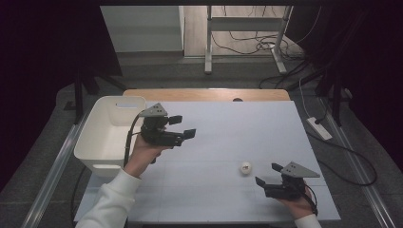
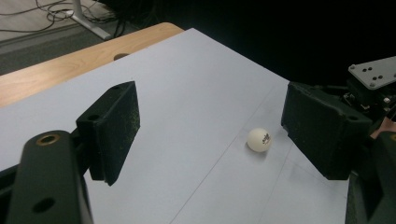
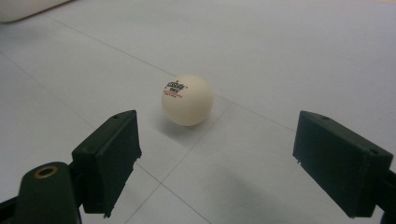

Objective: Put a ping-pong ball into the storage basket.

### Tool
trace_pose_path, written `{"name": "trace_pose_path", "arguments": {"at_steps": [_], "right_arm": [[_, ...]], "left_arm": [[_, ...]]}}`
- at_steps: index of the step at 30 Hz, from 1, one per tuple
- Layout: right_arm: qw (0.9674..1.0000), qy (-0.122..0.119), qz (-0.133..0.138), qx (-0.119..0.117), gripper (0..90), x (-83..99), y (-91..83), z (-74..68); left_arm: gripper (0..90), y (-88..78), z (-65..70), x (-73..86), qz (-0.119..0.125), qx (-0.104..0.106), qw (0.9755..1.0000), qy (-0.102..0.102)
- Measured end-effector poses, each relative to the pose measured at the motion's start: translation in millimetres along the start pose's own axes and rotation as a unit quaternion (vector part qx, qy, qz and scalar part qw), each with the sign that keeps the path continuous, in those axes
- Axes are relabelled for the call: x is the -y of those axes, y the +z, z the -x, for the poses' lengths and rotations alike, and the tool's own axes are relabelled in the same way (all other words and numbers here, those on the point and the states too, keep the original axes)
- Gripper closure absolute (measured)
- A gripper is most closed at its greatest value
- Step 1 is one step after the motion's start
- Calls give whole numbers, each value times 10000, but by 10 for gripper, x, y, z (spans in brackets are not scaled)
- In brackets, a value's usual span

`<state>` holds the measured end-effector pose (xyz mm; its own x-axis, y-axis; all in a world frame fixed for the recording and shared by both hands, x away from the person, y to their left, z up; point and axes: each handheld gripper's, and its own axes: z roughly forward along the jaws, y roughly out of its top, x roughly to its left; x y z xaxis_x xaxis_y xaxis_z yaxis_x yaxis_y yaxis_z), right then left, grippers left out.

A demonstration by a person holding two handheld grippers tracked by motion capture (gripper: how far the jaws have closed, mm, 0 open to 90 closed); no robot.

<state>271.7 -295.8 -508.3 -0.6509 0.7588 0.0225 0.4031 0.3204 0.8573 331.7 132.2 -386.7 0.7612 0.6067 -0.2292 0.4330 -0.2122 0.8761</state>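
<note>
Right gripper (image 3: 217,158) jaws spread, empty, just short of ball (image 3: 187,100) (light, round). Risk: one jaw nudges first, ball rolls off across table (image 1: 228,137).

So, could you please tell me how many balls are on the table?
1. The ball lies on the table, just ahead of the right gripper. The bin hides part of its floor, so more may sit inside.

Overhead view down onto the table (image 1: 214,142); both gripper views low, sharing the ball (image 2: 259,139) (image 3: 187,100).
</note>
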Motion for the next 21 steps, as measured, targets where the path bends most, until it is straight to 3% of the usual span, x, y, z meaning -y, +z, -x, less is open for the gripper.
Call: {"name": "trace_pose_path", "arguments": {"at_steps": [13,21], "right_arm": [[10000,75,34,26,143,-4,-7,-4],[10000,73,40,-21,144,-1,10,8]], "left_arm": [[207,108,105,27,-79,208,9997,135],[207,319,160,80,-214,352,9989,232]]}}
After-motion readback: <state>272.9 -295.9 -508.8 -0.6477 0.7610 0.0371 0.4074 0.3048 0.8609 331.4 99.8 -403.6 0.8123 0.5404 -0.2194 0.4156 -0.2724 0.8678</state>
